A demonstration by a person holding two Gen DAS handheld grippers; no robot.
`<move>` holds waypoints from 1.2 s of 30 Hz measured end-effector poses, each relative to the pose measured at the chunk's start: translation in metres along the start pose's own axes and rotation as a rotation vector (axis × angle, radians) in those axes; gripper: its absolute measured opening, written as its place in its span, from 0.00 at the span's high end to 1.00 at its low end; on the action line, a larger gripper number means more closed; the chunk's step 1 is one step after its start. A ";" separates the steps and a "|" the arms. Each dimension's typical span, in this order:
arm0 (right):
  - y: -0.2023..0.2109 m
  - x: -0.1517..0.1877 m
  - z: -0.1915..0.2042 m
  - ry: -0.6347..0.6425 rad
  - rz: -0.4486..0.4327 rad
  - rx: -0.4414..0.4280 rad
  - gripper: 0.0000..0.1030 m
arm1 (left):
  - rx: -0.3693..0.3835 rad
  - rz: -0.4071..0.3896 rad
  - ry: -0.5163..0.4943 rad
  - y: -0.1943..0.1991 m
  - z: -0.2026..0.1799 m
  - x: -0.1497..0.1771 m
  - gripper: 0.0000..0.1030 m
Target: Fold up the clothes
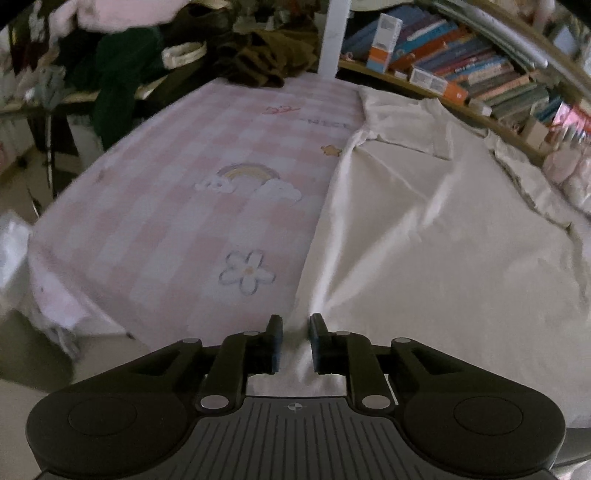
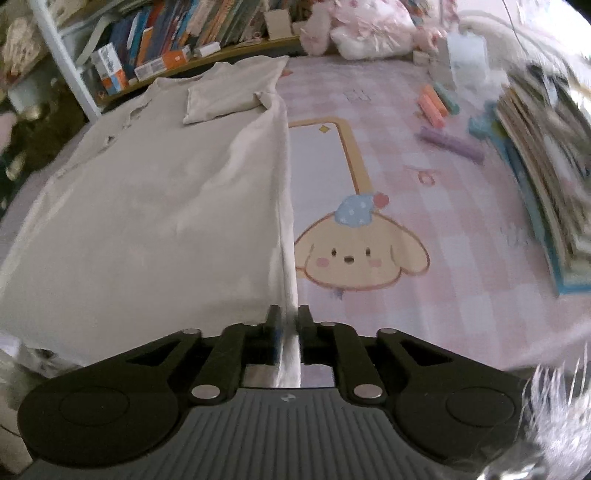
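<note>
Item: cream T-shirt [image 2: 155, 206], lying flat on a bed covered by a pink checked sheet [image 2: 424, 206] printed with a puppy face, a rainbow and a flower. Collar end lies far from both cameras, hem end near. One sleeve appears already turned inward over the chest, by the far shoulder.

Left tool [image 1: 295, 341]: jaws narrowly apart, with a raised ridge of the shirt's near left corner between them. The pads look to sit at the cloth, but a sliver of gap shows on each side, so a firm pinch is not certain.

Right tool [image 2: 288, 332]: jaws close together, pinching the shirt's right side edge, which stands up as a thin vertical fold between the pads and runs away in a straight line toward the shoulder.

Surroundings: a shelf of books [image 2: 173, 33] beyond the bed, a pile of dark clothes [image 1: 122, 70] at the far left, coloured chalk-like sticks [image 2: 439, 103] and a stack of flat books on the sheet to the right, well apart from the shirt.

Step in hand, as judged: both hem-end corners are gripped, ready for a fold.

Next move calls for: both grips secure, the left checked first; the hem raised evenly and carried toward the collar, with edges kept aligned and the tucked sleeve undisturbed.
</note>
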State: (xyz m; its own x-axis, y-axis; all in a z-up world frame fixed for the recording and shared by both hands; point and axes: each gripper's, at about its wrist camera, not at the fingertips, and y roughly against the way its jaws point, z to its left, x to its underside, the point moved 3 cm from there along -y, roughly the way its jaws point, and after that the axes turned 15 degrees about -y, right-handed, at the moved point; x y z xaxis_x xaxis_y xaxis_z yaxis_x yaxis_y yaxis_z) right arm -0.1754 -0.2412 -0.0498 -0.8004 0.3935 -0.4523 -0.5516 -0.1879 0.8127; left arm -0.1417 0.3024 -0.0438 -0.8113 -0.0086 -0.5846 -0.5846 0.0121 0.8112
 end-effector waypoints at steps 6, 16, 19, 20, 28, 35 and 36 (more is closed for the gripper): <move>0.017 0.001 -0.022 -0.168 0.104 -0.071 0.68 | 0.079 0.022 0.175 -0.004 0.024 0.018 0.58; 0.001 -0.004 -0.041 -0.378 0.251 -0.090 0.53 | 0.248 0.063 0.379 -0.043 0.055 0.020 0.37; -0.010 -0.008 -0.039 -0.397 0.299 -0.080 0.51 | 0.294 0.071 0.440 -0.050 0.060 0.023 0.37; -0.014 -0.008 -0.038 -0.399 0.314 -0.074 0.51 | 0.307 0.072 0.460 -0.052 0.061 0.024 0.37; -0.021 -0.003 -0.033 -0.431 0.366 -0.091 0.71 | 0.381 0.083 0.525 -0.051 0.067 0.024 0.44; -0.011 -0.002 -0.030 -0.433 0.339 -0.097 0.84 | 0.478 0.053 0.465 -0.032 0.058 0.022 0.61; -0.012 -0.001 -0.030 -0.441 0.340 -0.093 0.84 | 0.482 0.054 0.456 -0.032 0.056 0.022 0.61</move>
State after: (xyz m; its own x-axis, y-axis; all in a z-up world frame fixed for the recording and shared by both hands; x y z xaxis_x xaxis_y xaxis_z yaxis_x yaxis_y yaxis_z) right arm -0.1753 -0.2666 -0.0700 -0.7737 0.6322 0.0422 -0.3143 -0.4407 0.8408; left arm -0.1409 0.3582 -0.0834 -0.8200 -0.4161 -0.3929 -0.5638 0.4696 0.6794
